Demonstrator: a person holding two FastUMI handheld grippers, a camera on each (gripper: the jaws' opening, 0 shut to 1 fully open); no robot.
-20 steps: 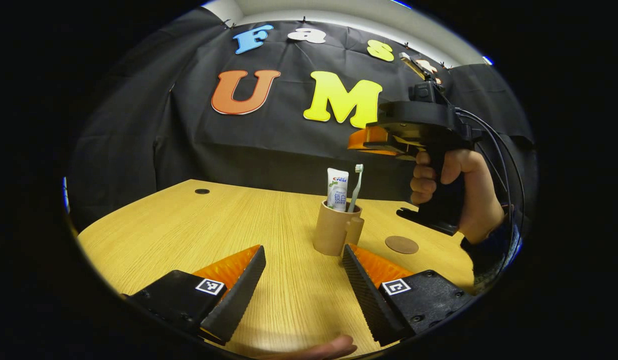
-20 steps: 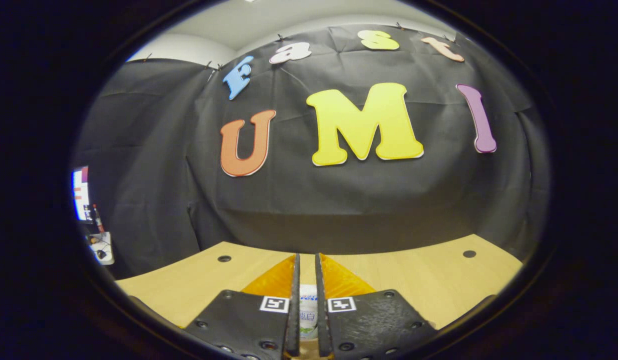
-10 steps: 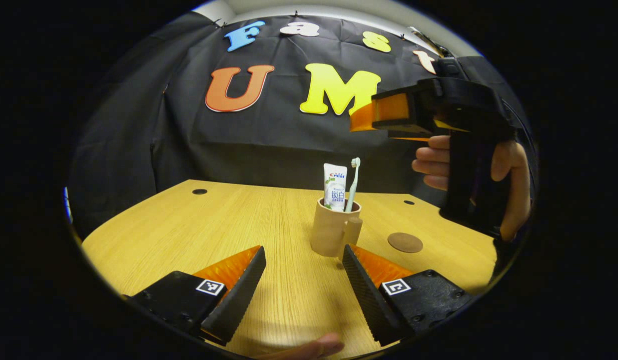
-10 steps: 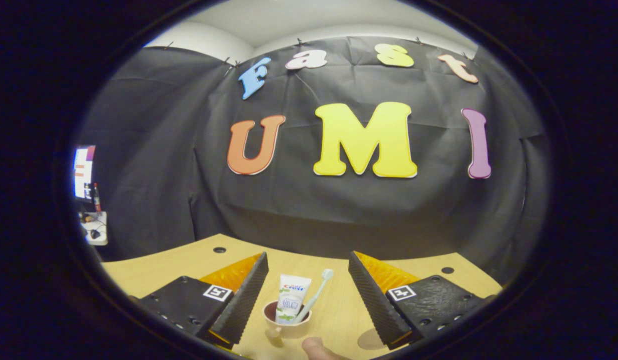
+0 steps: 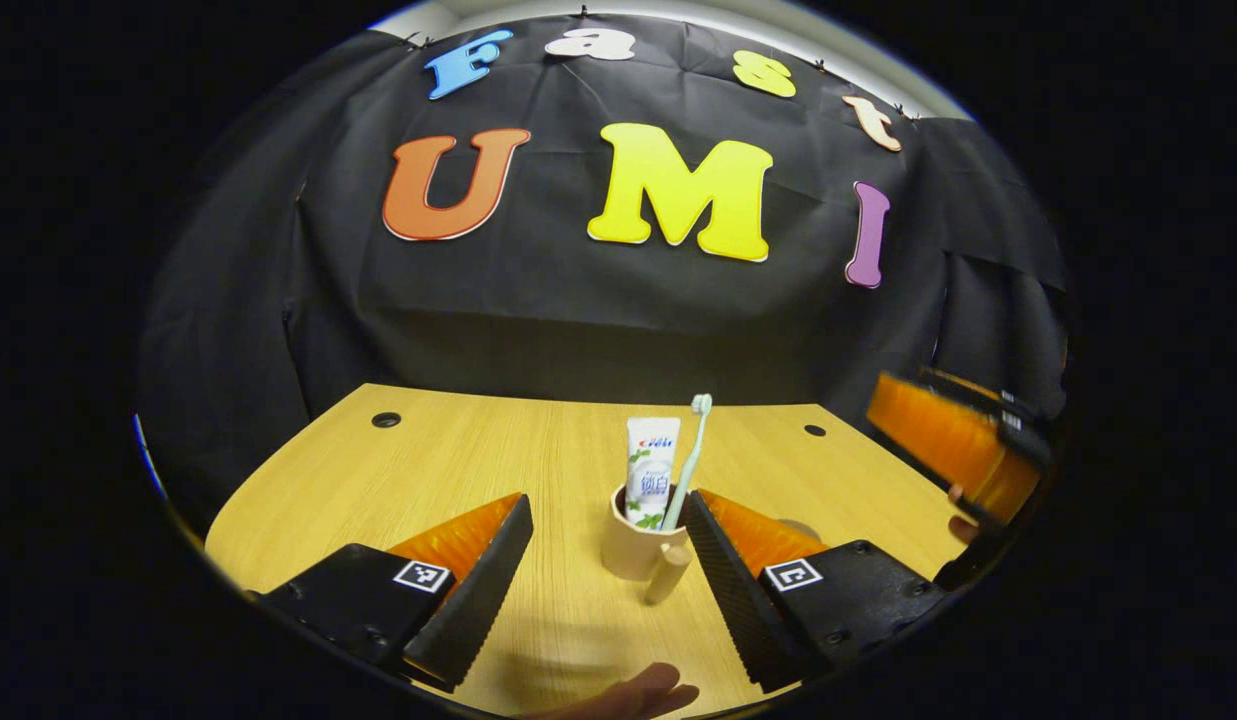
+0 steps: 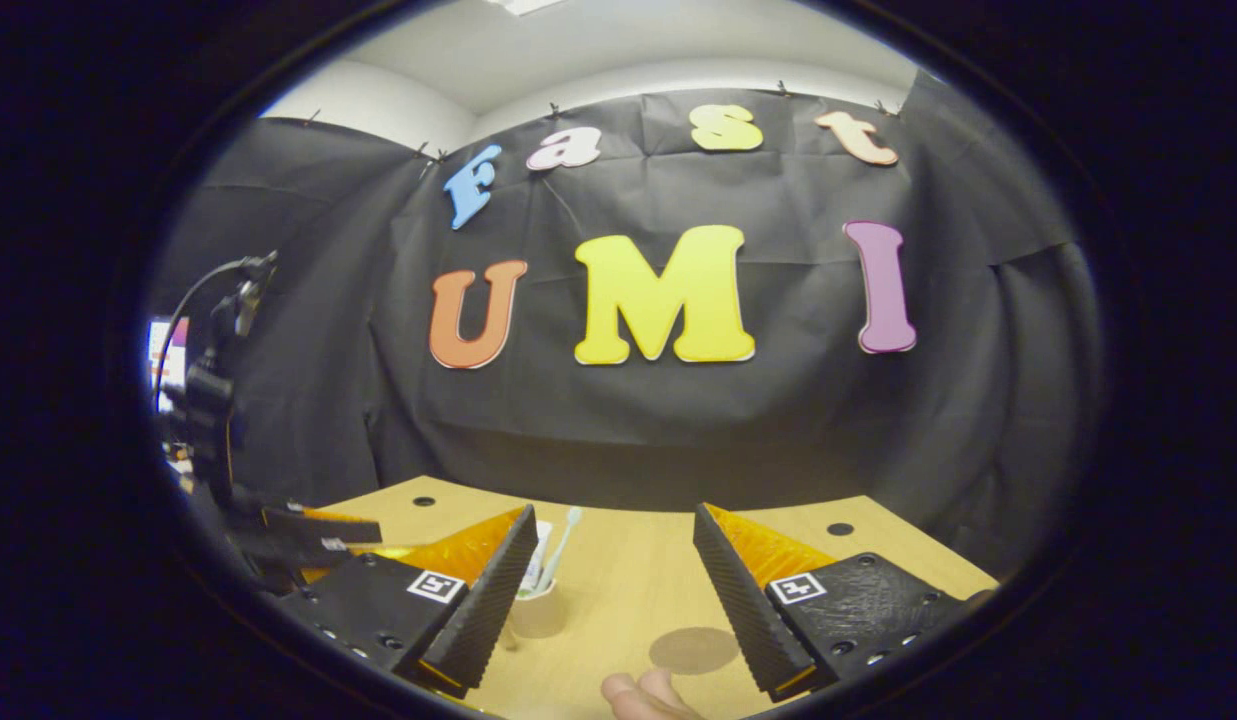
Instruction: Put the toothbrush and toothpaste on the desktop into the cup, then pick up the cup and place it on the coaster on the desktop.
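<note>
A: Where do the task's things sit?

B: One white toothpaste tube (image 5: 650, 484) and one pale green toothbrush (image 5: 687, 458) stand upright in the single tan handled cup (image 5: 633, 548), leaning on its rim. The cup rests on the light wooden table (image 5: 458, 470), beside one round brown coaster (image 6: 693, 650), not on it.

A: And the claws?

B: Two. The left claw (image 5: 606, 575) is spread apart with the cup between its fingers, likely lining up to grip it. The right claw (image 6: 615, 590) also gapes, holding nothing, off to the side.
</note>
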